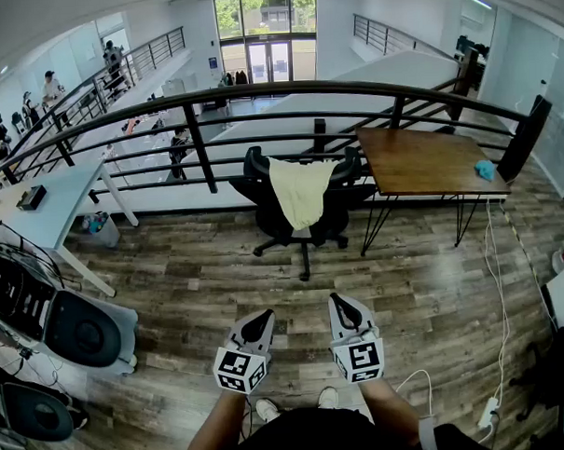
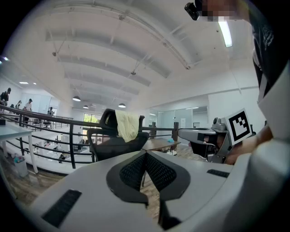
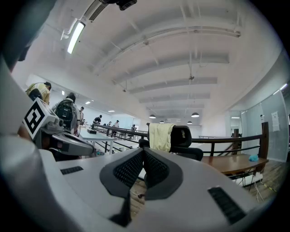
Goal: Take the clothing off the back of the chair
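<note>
The left hand-held gripper [image 1: 264, 315] and right hand-held gripper [image 1: 339, 301], low in frame, are closed and empty. The pale cloth [image 1: 299, 192] hangs over the chair [image 1: 257, 164] at upper centre, well apart. I think the approach comes first, then opening.

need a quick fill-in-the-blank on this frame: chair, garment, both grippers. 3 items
1. The pale garment hangs over the ____ of the black chair.
2. The jaws of the left gripper and the right gripper are both ____, with nothing between them.
3. In the head view, the wooden table stands to the ____ of the chair.

Missing words: back; shut; right
</note>
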{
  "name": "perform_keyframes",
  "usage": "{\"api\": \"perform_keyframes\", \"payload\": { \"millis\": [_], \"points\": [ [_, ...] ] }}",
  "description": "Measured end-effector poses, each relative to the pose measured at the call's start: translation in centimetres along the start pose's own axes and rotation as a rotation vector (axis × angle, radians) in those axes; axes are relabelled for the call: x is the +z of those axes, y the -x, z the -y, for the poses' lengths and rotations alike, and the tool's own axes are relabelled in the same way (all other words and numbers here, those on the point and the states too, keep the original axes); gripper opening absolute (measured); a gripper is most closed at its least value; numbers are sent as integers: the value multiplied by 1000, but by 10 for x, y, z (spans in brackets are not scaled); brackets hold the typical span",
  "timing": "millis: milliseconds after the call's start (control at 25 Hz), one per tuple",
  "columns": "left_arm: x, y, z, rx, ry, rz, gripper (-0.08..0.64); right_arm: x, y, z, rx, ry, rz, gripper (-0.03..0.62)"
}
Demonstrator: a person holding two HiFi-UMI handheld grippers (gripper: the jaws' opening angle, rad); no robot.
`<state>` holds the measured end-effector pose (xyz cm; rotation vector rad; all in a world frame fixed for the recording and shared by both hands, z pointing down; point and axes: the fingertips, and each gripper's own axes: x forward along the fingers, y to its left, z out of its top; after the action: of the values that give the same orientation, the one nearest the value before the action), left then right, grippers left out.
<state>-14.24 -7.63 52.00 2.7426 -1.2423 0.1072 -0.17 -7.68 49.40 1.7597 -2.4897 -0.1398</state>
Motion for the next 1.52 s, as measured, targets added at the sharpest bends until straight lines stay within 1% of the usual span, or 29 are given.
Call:
{"api": "perform_keyframes", "payload": {
  "millis": [360, 520, 720, 920, 1040, 1240, 1520],
  "points": [
    [1, 2, 4, 4, 1, -8, 11, 5, 1, 0, 9, 6, 6, 20],
    [-3, -3, 9, 0, 0, -13, 11, 6, 4, 4, 18, -11, 25, 20],
    [-5, -15, 18, -1, -2, -17, 11, 5, 5, 14, 55, -46, 63, 21],
    [-6, -28, 30, -2, -8, -21, 11, -3, 3, 30, 59, -58, 47, 21],
    [-7, -36, 40, -3, -12, -24, 11, -8, 2, 39, 74, -59, 32, 21],
    [-6, -53, 51, 13, -14, -27, 11, -20, 1, 56, 101, -90, -3, 21],
    [-10, -67, 74, 33, 1, -29, 11, -24, 8, 77, 133, -95, 0, 21]
  ]
}}
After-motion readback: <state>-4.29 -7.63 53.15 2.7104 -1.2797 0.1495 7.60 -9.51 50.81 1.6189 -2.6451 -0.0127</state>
